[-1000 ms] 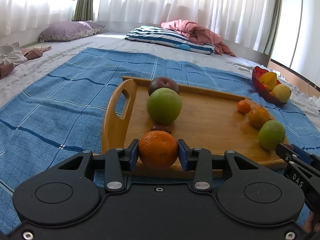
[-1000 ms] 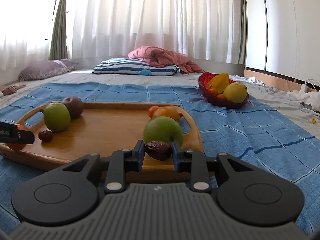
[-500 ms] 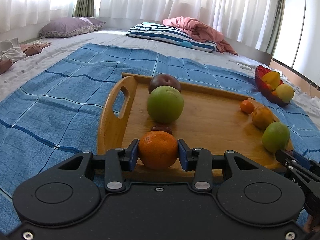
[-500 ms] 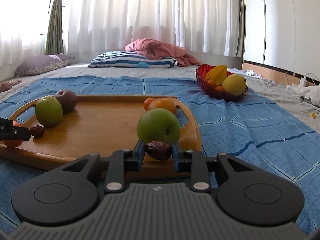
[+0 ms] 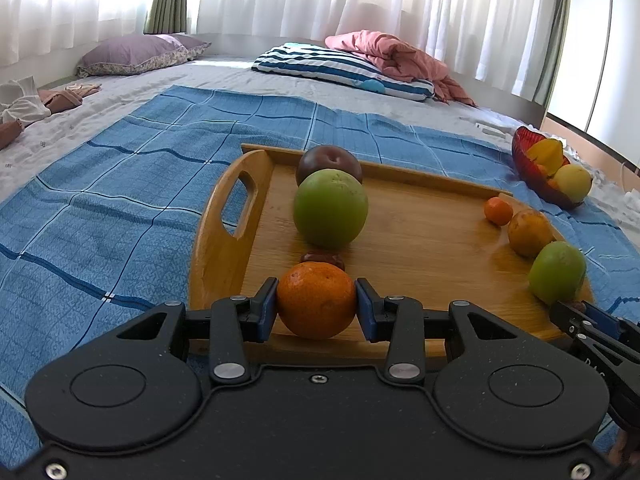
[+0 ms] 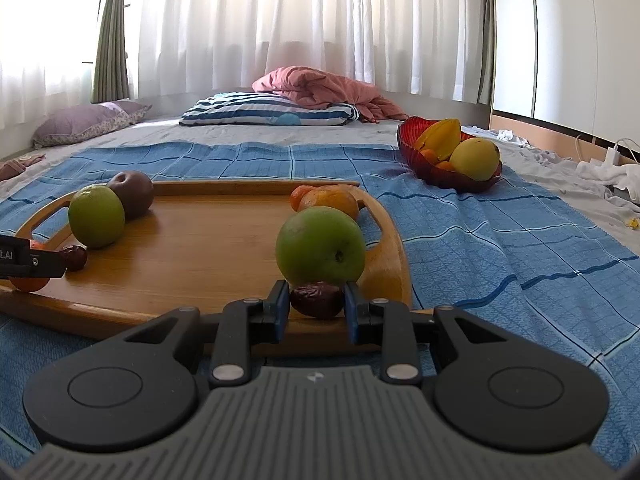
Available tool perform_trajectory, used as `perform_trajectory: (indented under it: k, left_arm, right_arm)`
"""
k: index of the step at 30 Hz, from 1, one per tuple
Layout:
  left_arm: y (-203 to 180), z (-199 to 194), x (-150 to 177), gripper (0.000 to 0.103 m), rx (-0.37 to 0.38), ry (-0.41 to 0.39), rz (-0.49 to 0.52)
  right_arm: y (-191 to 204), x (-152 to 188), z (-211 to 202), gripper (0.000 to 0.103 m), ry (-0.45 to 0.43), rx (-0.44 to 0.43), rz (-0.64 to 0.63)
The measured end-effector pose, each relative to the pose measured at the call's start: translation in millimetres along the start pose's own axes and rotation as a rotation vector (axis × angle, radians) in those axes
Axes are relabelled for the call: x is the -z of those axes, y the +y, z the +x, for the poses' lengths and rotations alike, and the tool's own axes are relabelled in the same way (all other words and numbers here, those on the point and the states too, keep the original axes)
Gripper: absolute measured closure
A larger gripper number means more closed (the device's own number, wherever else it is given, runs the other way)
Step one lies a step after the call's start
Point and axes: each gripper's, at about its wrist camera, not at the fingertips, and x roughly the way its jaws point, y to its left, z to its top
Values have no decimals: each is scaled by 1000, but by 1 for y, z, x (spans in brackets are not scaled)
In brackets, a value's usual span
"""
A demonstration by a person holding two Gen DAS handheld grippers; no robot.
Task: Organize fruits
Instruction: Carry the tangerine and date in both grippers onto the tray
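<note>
My left gripper (image 5: 316,306) is shut on an orange (image 5: 316,300) at the near left edge of the wooden tray (image 5: 420,248). Behind it in a row lie a brown date (image 5: 323,258), a green apple (image 5: 330,208) and a dark plum (image 5: 328,160). My right gripper (image 6: 314,302) is shut on a brown date (image 6: 317,300) at the tray's (image 6: 200,248) near right edge, just in front of a green apple (image 6: 320,246). Behind that apple lie an orange fruit (image 6: 332,202) and a small tangerine (image 6: 300,196).
A red glass bowl (image 6: 448,174) with a yellow fruit, a starfruit and small oranges stands on the blue cloth (image 6: 500,248) to the tray's far right. A striped pillow (image 6: 268,110), a pink blanket and a purple pillow (image 5: 136,52) lie far behind.
Both grippers have moved forward and lower toward the tray's near edge, each still holding its fruit. The fruits on the tray have not moved.
</note>
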Motion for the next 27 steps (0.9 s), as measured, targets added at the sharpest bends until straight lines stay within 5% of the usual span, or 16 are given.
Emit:
perform_trajectory:
  k: [27]
  left_arm:
    - [2,22,-1,64,25,4,-41]
  right_arm:
    - [-5,-6,11,68,34,11,41]
